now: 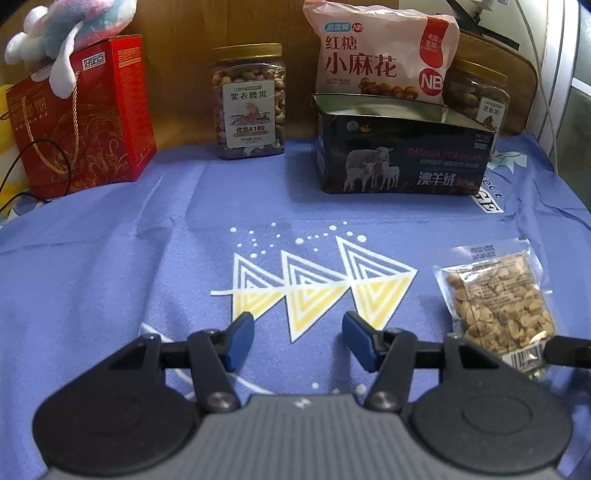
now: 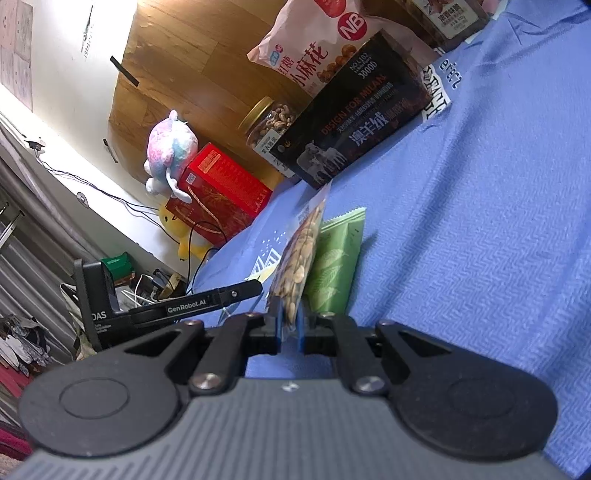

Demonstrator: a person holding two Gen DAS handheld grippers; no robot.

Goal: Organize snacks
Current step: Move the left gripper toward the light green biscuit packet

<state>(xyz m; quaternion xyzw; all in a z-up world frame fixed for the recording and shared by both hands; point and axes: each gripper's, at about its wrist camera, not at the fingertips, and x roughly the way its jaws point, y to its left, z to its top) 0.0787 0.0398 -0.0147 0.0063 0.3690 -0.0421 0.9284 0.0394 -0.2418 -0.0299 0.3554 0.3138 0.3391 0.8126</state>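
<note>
A blue cloth (image 1: 110, 266) printed with white and yellow triangles (image 1: 314, 284) covers the table. Behind it stands a brown wooden board (image 1: 192, 26), and in the right wrist view a white wall with trailing black cables runs past the table's edge, with clutter on the floor below.

Along the back of the cloth stand a red gift box (image 1: 85, 122) with a rope handle and a pastel plush toy (image 1: 62, 33) resting on it, a clear jar of nuts (image 1: 249, 103) with a gold lid, and an open dark tin (image 1: 399, 147) printed with sheep. A pink snack bag (image 1: 380, 55) stands upright in the tin, and a second nut jar (image 1: 480, 96) sits just behind the tin's right corner.

The left gripper (image 1: 298, 339) hovers over the triangle print with its blue pads partly apart and nothing between them. The clear packet of nuts (image 1: 498, 306) lies to its right, well in front of the tin.

The right gripper (image 2: 290, 328) has its jaws pinched on the near barcode end of that packet, which extends straight ahead of the fingers. A green packet (image 2: 334, 266) lies on the cloth just beside the nut packet, touching or nearly so. The left gripper's black finger reaches in from the left, close to the packet.
</note>
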